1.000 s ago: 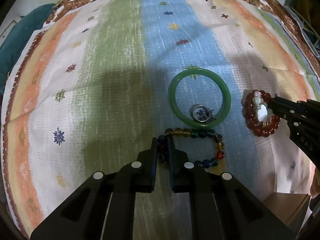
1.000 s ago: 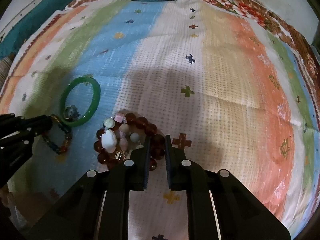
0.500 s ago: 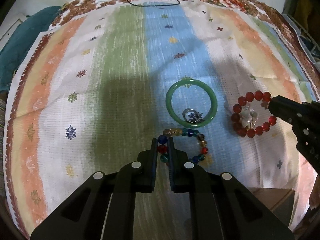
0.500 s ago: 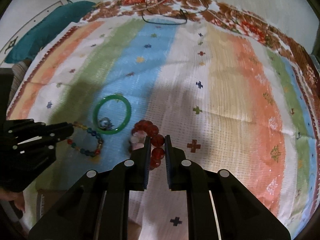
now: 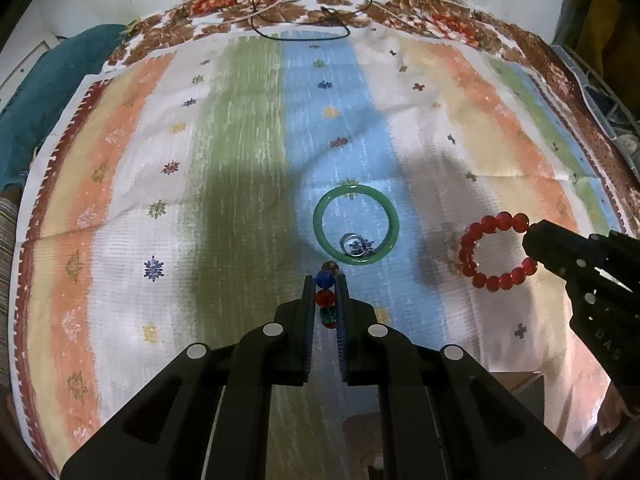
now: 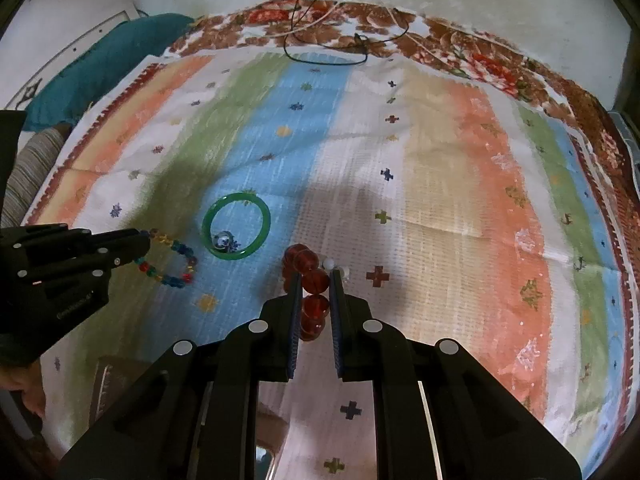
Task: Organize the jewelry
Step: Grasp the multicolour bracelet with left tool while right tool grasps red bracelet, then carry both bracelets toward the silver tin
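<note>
Left wrist view: both bracelets lifted off the cloth (image 5: pixel 248 184) since a second ago. Left gripper (image 5: pixel 325 298) fingers clamp the multicolour bracelet (image 6: pixel 170 258); right gripper (image 6: pixel 314 292) fingers clamp the red bracelet (image 5: pixel 490 250). Bangle (image 5: pixel 356 230) remains; placement pending.

A striped cloth (image 5: pixel 240 160) fills most of both views. In the left wrist view a bangle (image 5: pixel 355 224) lies just right of centre on the cloth, with a small ring (image 5: pixel 352 245) inside its lower edge. Directly below it, a multi-bead bracelet (image 5: pixel 325 296) sits between the left gripper (image 5: pixel 325 292) fingers. At right, a round-bead bracelet (image 5: pixel 494 250) hangs from the right gripper (image 5: pixel 532 240). A thin cord (image 5: pixel 304 20) lies along the cloth's top edge, and a cushion (image 5: pixel 48 92) sits at upper left.
</note>
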Tool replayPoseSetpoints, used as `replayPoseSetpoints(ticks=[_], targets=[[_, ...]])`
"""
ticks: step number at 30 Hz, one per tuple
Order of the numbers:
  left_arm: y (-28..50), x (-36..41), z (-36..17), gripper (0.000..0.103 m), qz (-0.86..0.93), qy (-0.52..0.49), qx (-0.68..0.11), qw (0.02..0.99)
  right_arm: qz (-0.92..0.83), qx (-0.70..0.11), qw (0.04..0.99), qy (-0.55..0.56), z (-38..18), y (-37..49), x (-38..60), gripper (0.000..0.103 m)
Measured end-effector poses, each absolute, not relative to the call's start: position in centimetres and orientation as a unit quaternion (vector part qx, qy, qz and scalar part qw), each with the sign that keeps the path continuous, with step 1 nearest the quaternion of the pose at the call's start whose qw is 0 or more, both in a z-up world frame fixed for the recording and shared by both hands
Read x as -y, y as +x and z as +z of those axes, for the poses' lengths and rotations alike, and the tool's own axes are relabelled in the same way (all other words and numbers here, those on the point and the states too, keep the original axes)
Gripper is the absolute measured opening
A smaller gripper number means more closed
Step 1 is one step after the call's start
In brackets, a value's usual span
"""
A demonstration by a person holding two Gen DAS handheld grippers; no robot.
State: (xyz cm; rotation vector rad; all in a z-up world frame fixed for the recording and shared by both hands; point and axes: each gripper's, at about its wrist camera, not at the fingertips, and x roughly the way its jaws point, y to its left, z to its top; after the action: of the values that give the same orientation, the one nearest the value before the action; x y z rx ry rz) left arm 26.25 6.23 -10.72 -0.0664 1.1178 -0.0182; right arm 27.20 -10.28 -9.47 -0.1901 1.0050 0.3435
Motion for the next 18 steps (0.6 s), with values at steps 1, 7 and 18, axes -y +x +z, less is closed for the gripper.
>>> replayPoseSetpoints(ticks=[1,7,18], targets=[[26.2,-6.3,-10.5,0.009,-0.008,-0.033,-0.529,0.848,0.164,-0.477,0.859,-0.09,-9.2,27.0,10.3,0.014],[25.4,-6.3,-9.2,0.009,-0.008,-0.041,-0.52,0.853,0.162,-0.47,0.863,-0.087,-8.3,26.1,10.9,0.014],[24.0,-6.2,-7.8,0.009,-0.007,-0.053,-0.511,0.858,0.158,-0.472,0.863,-0.081,-8.0,24.8,11.5,0.014]])
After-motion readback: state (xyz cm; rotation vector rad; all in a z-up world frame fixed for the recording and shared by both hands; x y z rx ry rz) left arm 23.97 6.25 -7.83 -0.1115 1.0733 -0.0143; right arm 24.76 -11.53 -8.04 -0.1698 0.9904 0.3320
